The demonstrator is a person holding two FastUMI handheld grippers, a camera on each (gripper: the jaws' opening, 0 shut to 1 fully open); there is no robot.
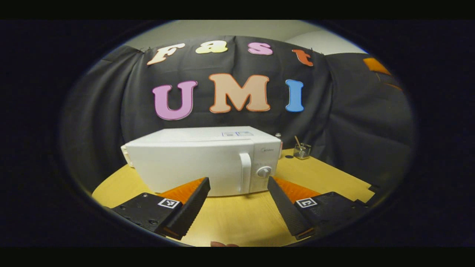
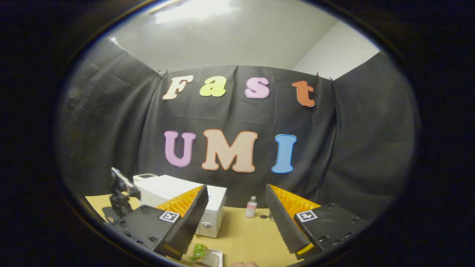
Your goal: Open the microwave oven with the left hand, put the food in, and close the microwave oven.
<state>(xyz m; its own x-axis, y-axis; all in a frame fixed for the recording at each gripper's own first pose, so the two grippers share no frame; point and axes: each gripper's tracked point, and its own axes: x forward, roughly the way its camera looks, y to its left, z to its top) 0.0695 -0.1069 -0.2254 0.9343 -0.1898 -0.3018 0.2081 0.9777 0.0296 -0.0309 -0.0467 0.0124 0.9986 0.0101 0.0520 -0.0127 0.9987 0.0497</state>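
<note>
With the white box-shaped microwave oven [image 1: 202,159] shut on the round wooden tabletop [image 1: 237,218] and the food on its small white tray [image 2: 207,256] below the right gripper [image 2: 235,218], both it and the left gripper [image 1: 239,202] have fingers apart, so a pull off the slim white door handle [image 1: 245,172] could slide the oven.

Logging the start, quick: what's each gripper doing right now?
Left gripper: open, holding nothing, facing the shut microwave.
Right gripper: open, holding nothing.
</note>
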